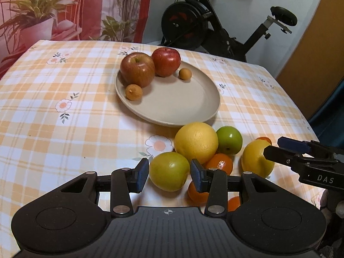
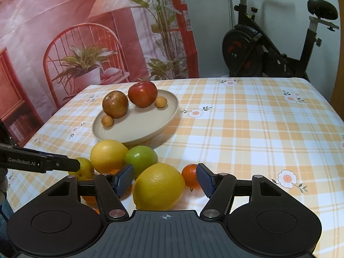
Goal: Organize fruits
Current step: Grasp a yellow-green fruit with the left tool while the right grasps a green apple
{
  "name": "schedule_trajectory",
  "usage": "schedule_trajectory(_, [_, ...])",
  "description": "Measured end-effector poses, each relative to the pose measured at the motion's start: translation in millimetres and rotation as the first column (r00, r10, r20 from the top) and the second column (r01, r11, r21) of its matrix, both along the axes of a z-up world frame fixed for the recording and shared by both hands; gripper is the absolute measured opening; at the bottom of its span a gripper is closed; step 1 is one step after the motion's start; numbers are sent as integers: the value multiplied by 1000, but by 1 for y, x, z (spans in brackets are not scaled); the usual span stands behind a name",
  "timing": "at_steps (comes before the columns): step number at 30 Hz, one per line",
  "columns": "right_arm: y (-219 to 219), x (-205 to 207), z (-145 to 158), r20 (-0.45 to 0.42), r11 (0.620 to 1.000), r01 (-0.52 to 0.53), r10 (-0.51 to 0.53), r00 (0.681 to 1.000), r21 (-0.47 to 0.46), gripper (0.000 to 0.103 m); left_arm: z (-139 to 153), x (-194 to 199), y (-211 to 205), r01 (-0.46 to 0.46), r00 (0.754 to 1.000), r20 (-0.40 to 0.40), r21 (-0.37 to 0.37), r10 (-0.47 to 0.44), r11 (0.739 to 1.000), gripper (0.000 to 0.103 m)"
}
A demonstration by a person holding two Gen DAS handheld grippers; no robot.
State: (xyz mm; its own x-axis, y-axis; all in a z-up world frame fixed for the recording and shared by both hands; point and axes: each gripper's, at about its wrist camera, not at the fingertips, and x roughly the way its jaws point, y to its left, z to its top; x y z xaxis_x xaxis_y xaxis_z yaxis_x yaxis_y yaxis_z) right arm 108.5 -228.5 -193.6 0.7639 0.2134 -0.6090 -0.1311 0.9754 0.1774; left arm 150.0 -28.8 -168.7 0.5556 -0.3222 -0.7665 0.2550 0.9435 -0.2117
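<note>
My left gripper [image 1: 169,177] is shut on a yellow-green round fruit [image 1: 168,169], with a blue pad against each side. The fruit is at the near end of a pile holding a big yellow citrus [image 1: 196,142], a green apple [image 1: 229,136] and several tangerines [image 1: 220,163]. My right gripper [image 2: 164,179] stands open around a lemon [image 2: 158,187]. Its left pad is close to the peel and a gap shows on the right. A beige plate [image 1: 182,99] behind the pile holds two red apples [image 1: 137,68] and two small brown fruits [image 1: 133,92].
The table wears an orange-checked cloth [image 2: 247,129] with a wide bare stretch to the right of the plate. An exercise bike [image 2: 268,43] stands past the far edge. A printed curtain [image 2: 86,32] hangs behind the table on the left.
</note>
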Motion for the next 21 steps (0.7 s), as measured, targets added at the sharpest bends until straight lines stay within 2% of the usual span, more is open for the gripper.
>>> schedule_trajectory(21, [13,16,-1,-28,998,-59,58,998,-30,59,-9,7,8,7,1000,-22,-68,-8,998,45])
